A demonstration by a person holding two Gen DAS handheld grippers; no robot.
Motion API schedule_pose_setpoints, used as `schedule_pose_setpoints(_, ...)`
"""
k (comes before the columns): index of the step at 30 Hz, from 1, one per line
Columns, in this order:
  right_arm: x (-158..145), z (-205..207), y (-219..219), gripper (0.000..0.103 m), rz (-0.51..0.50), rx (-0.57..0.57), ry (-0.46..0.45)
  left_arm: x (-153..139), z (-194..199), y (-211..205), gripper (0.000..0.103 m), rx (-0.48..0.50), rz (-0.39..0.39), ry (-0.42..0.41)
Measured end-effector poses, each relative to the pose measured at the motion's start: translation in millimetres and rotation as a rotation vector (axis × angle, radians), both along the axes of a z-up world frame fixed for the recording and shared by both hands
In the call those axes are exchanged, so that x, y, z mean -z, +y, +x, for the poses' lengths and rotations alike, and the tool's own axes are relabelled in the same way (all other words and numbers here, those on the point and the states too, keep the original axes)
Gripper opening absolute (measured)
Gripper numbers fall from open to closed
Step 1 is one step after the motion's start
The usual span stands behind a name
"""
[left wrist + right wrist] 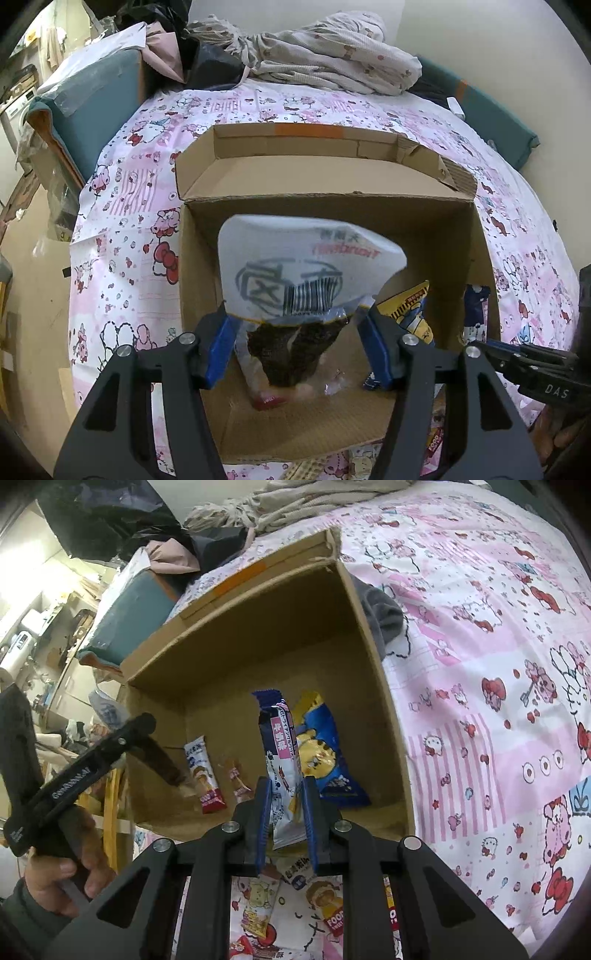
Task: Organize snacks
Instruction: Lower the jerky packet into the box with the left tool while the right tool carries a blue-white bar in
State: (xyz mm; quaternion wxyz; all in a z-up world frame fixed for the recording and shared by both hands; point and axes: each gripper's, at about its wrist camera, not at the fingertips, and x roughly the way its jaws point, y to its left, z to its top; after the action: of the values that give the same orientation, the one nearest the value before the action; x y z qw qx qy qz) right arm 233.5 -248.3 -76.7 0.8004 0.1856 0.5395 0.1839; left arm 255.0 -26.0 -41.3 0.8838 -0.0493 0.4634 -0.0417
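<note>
Pink cartoon-print bed [122, 206]; cardboard box [325, 177], rumpled bedding [325, 51] lie on it.

The right tongs [285, 805] pinched a white and pink snack packet [281, 771] above the open cardboard box [384, 716] on the bed [480, 664]. A blue and yellow bag [323, 753] and a red-ended packet [205, 771] lay inside.

one box [373, 686], several snack packets [321, 753]

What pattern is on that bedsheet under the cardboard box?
The bedsheet is pink and white patchwork with cartoon characters and red bows, clearest in the right wrist view.
</note>
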Motion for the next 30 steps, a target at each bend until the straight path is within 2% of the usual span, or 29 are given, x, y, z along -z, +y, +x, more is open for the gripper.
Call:
schedule_pose_setpoints(4, -1, 1, 1, 0.021, 0.011, -0.002, -0.007, 2, 0, -3, 0.060, 0.015, 0.009, 0.015)
schedule_pose_setpoints(6, -2, 2, 0, 0.021, 0.020, 0.003, -0.009, 2, 0, -2, 0.069, 0.019, -0.016, 0.031)
schedule_pose_setpoints(10, -10, 1, -2, 0.021, 0.043, 0.010, -0.046, -4, -2, 1, 0.076, 0.009, -0.025, 0.012)
schedule_pose_setpoints(12, -12, 2, -3, 0.022, 0.047, 0.016, -0.054, -8, -4, 2, 0.091, 0.000, -0.020, -0.007)
schedule_pose_setpoints(14, -11, 2, -6, 0.029, 0.048, 0.029, -0.049, -10, -5, 5, 0.095, -0.009, -0.035, -0.010)
schedule_pose_setpoints(15, -10, 3, -8, 0.042, 0.051, 0.036, -0.039, -10, -5, 5, 0.095, -0.012, -0.044, -0.003)
schedule_pose_setpoints(16, -9, 3, -9, 0.063, 0.055, 0.046, -0.033, -9, -5, 5, 0.095, -0.012, -0.048, 0.001)
schedule_pose_setpoints(17, -10, 3, -10, 0.070, 0.056, 0.056, -0.033, -9, -6, 6, 0.095, -0.011, -0.052, 0.003)
schedule_pose_setpoints(18, -11, 2, -11, 0.073, 0.055, 0.065, -0.040, -9, -7, 6, 0.095, -0.013, -0.051, 0.000)
schedule_pose_setpoints(21, -13, 1, -12, 0.073, 0.052, 0.066, -0.046, -10, -11, 7, 0.095, -0.020, -0.042, -0.011)
schedule_pose_setpoints(24, -15, -3, -13, 0.073, 0.059, 0.084, -0.034, -13, -17, 8, 0.095, -0.038, 0.000, -0.022)
schedule_pose_setpoints(30, -37, -26, -13, 0.075, 0.049, 0.086, -0.109, -25, -39, 23, 0.095, -0.053, 0.010, -0.064)
